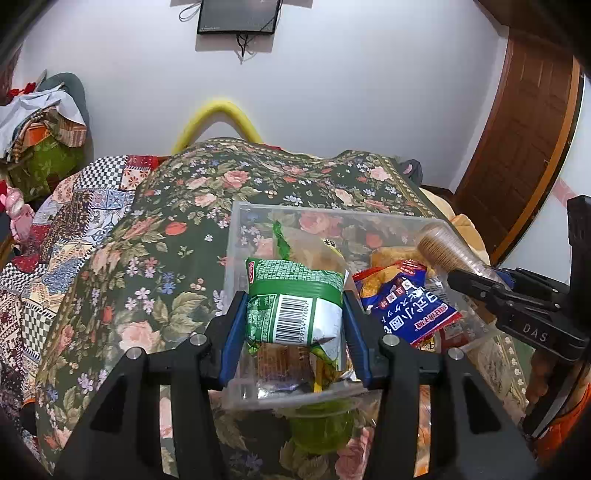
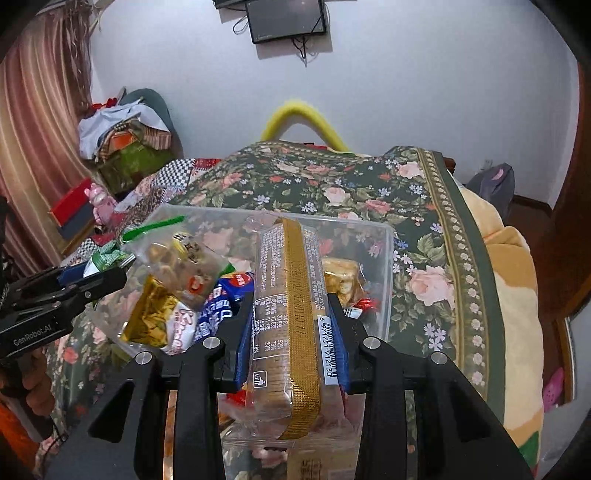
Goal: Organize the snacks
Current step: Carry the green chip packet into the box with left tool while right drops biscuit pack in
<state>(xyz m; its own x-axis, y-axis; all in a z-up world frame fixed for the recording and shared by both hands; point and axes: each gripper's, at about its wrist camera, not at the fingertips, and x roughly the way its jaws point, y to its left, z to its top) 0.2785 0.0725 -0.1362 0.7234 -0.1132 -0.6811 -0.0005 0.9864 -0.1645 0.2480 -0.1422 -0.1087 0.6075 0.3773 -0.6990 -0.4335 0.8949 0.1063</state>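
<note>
Bed with floral quilt point(image 1: 207, 192) fills both views; patchwork cloth point(image 1: 92, 206) at its left side; white wall behind, monitor point(image 1: 238, 16) mounted high with cables hanging; yellow hoop point(image 1: 218, 110) behind the quilt hump; wooden door point(image 1: 517, 140) at right in the left wrist view; striped curtain point(image 2: 33, 122) at left in the right wrist view; clothes pile point(image 2: 122, 129) by the curtain.

Clear bin point(image 1: 236, 236) sits on the quilt, near side toward the cameras; holds mixed snacks; blue pack point(image 1: 410, 302) with red trim lies in the right half, gold-wrapped pack point(image 2: 340, 277) beyond it near the far right wall; clear cookie bag point(image 2: 181, 254) with green tie leans in the left half; gold-and-white pack point(image 2: 159, 321) just in front of that bag.

Left gripper point(image 1: 295, 314) above the bin's near left; jaws clamped on green pack point(image 1: 291, 299), barcode facing the camera, pack upright between blue pads point(image 1: 231, 332).

Right gripper point(image 2: 291, 328) above the bin's near right; jaws clamped on biscuit sleeve point(image 2: 284, 295), a clear tube with gold band, held lengthwise and tilted up, far end toward the bin's back wall.

Green cup point(image 1: 321, 424) shows through the bin's near wall, low in the left wrist view; whether inside or under the bin, cannot tell.
</note>
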